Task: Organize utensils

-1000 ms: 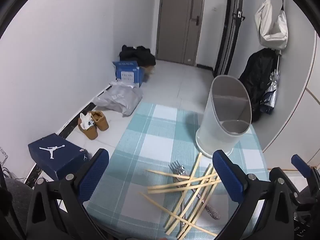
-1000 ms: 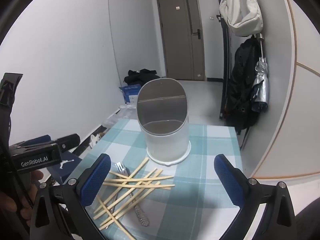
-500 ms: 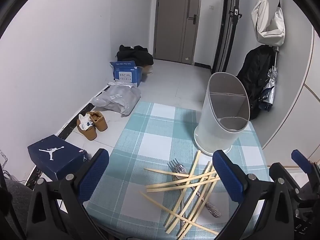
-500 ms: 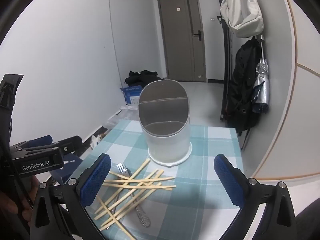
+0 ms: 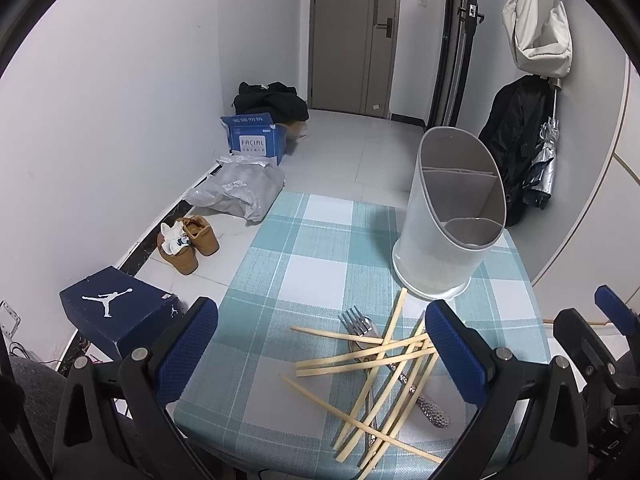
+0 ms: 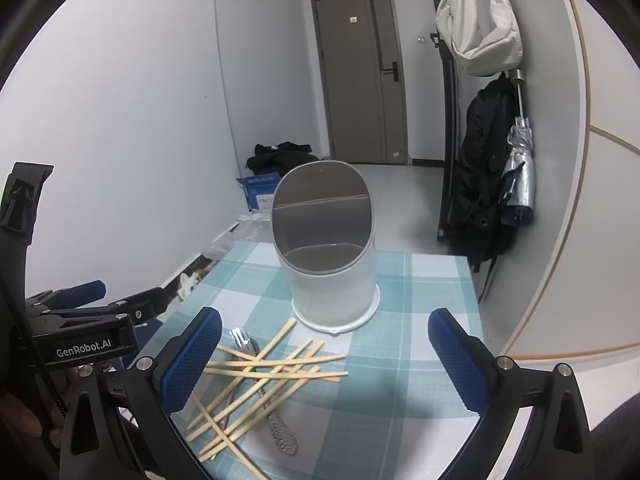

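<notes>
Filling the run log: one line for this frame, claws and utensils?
left claw open, empty | right claw open, empty | chopsticks and fork piled on table | holder upright, empty

Teal and white checked cloth (image 5: 304,256) over the surface. On the tiled floor (image 5: 352,148), at ten o'clock of the surface, a pair of tan boots (image 5: 192,242) with white socks tucked inside. Toward nine o'clock, a dark blue shoebox (image 5: 116,314) against the white wall. Farther along that wall, a crumpled grey plastic bag (image 5: 240,190), then an open blue carton (image 5: 256,140) and a black heap of clothing (image 5: 272,100). Grey door (image 5: 352,32) shut at twelve o'clock. At two o'clock, a cream bag (image 6: 480,28) hanging high, black coat (image 6: 484,184) and folded silver umbrella (image 6: 520,172) below.
</notes>
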Demonstrator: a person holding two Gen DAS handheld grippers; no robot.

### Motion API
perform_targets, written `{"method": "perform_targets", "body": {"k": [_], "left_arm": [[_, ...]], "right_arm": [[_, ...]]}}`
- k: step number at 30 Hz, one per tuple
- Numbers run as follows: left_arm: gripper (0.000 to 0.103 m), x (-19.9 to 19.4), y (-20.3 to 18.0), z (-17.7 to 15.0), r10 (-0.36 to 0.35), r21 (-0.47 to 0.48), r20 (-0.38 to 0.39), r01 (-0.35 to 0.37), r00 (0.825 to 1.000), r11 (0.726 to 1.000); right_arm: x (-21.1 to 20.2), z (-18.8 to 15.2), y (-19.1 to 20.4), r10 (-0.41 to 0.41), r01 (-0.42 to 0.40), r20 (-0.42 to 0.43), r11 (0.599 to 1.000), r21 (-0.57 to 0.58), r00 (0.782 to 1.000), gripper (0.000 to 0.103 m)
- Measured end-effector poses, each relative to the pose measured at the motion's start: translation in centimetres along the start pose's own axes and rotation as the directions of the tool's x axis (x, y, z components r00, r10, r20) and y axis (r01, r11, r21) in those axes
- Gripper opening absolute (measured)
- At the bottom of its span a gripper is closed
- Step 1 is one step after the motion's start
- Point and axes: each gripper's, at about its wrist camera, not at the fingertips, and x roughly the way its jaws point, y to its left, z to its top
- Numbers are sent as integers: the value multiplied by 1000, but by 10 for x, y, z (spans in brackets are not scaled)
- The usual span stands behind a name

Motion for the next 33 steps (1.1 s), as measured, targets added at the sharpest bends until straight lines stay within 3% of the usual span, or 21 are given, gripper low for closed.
{"method": "perform_targets", "body": {"k": [33], "left_arm": [[102, 3, 3, 0, 11, -28, -12, -11, 1000, 1000]], "right_arm": [[1, -1, 0, -1, 1, 6, 1000, 4, 1000, 103]]}}
